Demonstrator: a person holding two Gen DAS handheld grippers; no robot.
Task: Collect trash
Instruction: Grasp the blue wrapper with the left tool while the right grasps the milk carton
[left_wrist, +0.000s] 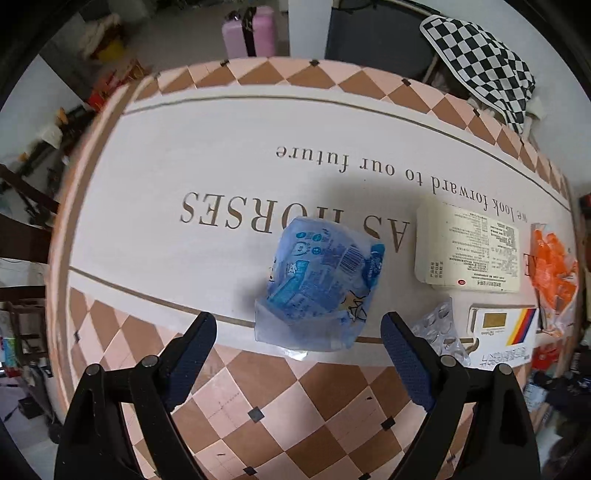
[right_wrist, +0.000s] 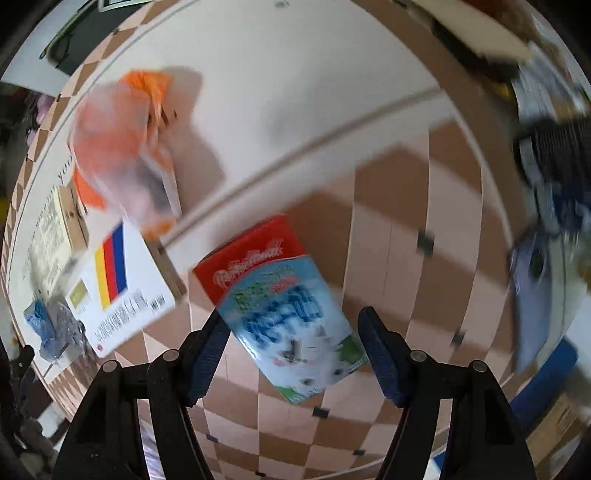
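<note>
A crumpled blue plastic wrapper (left_wrist: 317, 284) lies on the table (left_wrist: 221, 166), just ahead of my open left gripper (left_wrist: 299, 325), between its fingers but untouched. A red, blue and white milk carton (right_wrist: 280, 306) lies on the checkered table border. My open right gripper (right_wrist: 293, 325) straddles it; the left finger (right_wrist: 210, 343) is next to its edge, the right finger is apart. An orange plastic bag (left_wrist: 552, 273) lies at the table's right end and also shows in the right wrist view (right_wrist: 125, 147). The right view is motion-blurred.
A cream printed box (left_wrist: 469, 251), a white box with colour stripes (left_wrist: 502, 332) (right_wrist: 118, 284) and an empty foil blister pack (left_wrist: 439, 328) lie between the wrapper and the bag. A checkered cloth (left_wrist: 484, 62) hangs beyond the far right edge. Clutter surrounds the table.
</note>
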